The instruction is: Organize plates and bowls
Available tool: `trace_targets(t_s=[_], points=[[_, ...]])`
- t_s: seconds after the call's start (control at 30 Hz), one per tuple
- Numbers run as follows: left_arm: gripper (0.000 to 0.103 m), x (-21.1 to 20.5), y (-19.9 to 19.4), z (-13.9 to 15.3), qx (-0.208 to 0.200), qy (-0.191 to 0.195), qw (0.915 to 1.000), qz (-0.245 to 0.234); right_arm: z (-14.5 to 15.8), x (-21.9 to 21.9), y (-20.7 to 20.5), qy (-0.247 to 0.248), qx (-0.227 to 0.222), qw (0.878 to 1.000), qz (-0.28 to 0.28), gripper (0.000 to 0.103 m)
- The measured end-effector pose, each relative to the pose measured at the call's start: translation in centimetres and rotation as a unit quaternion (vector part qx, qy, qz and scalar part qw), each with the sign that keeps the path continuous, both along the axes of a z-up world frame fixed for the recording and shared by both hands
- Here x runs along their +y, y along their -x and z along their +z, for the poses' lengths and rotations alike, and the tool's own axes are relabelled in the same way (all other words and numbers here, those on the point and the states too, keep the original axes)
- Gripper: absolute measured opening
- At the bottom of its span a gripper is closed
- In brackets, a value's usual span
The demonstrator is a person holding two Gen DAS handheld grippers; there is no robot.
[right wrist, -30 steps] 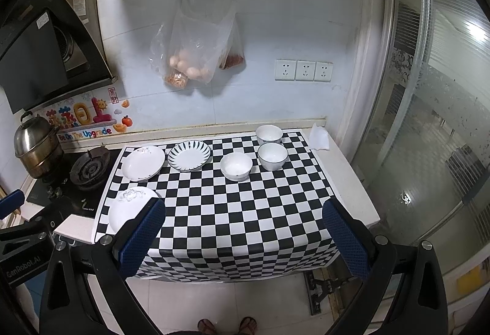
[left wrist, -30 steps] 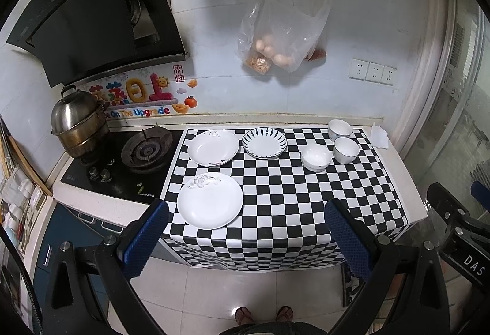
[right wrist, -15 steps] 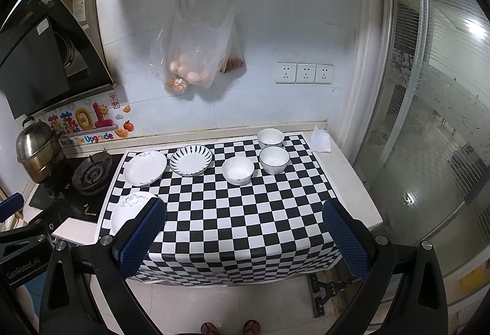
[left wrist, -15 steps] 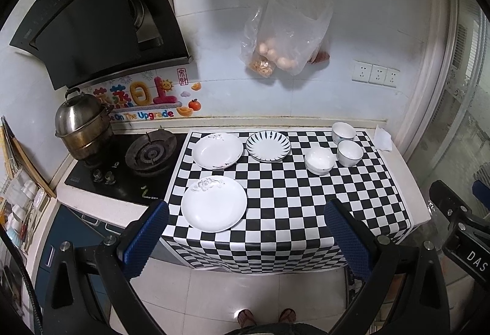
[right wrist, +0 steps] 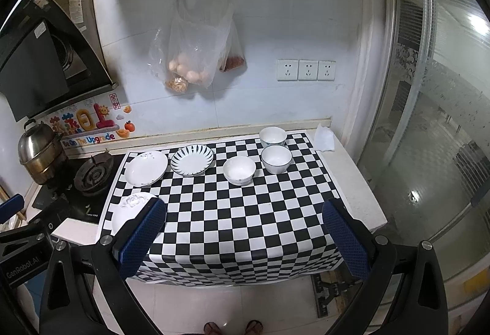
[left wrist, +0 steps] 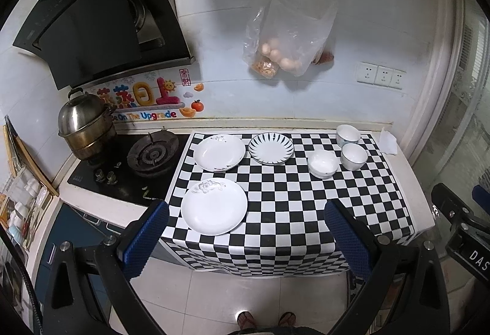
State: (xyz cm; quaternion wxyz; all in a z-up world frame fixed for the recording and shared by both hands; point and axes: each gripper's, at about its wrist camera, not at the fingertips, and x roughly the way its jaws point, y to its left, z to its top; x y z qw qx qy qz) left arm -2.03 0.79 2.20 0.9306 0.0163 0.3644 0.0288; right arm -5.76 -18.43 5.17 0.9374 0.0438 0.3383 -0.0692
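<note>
On the checkered cloth (left wrist: 294,200) lie three plates: a large white plate (left wrist: 213,205) at the front left, a white plate (left wrist: 219,152) behind it, and a striped-rim plate (left wrist: 270,148) beside that. Three bowls stand at the back right: a wide white bowl (left wrist: 323,163), a blue-rimmed bowl (left wrist: 354,156) and another bowl (left wrist: 348,135) behind. The right wrist view shows the same plates (right wrist: 146,167) (right wrist: 192,159) and bowls (right wrist: 239,170) (right wrist: 276,159) (right wrist: 273,136). My left gripper (left wrist: 245,221) and right gripper (right wrist: 243,220) hang open in front of the counter, holding nothing.
A gas hob (left wrist: 152,153) with a steel pot (left wrist: 84,126) is left of the cloth, under a black hood (left wrist: 98,25). A plastic bag of eggs (left wrist: 284,38) hangs on the wall. A crumpled tissue (left wrist: 388,142) lies at the back right. A glass partition (right wrist: 444,120) stands right.
Both views have drifted slightly upward and back from the counter; the plates and bowls sit a bit lower in frame. Nothing on the counter has moved, and both grippers stay open.
</note>
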Motion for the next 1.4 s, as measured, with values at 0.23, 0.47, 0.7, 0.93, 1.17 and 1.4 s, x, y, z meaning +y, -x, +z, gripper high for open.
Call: trace_targets(t_s=[0.23, 0.47, 0.7, 0.93, 1.17, 1.4], points=[[0.103, 2.4, -5.0, -4.3, 0.031, -0.017, 0.9972, 0.065, -4.8, -0.7, -5.3, -0.057, 0.020, 0.996, 0.073, 0.103], [0.103, 10.2, -12.1, -12.5, 0.126, -0.005, 0.9844, 0.123, -14.9, 4.2, -15.3, -0.085, 0.139, 0.973, 0.166, 0.103], [0.102, 18.7, -20.7, -22.4, 0.240, 0.050, 0.9620, 0.120, -26.0, 10.3, -25.4, -0.150, 0.238, 0.941, 0.188, 0.102], [0.094, 24.3, -27.9, -32.6, 0.346, 0.105, 0.9282, 0.087, -36.5, 15.4, -33.7, -0.188, 0.345, 0.906, 0.157, 0.094], [0.050, 23.9, -30.9, -38.7, 0.412, 0.099, 0.9056, 0.017, -42.2, 19.1, -37.1, -0.197, 0.415, 0.876, 0.147, 0.071], [0.034, 21.9, -31.0, -38.8, 0.416, 0.110, 0.9024, -0.027, -44.2, 21.3, -37.7, -0.193, 0.441, 0.865, 0.141, 0.029]])
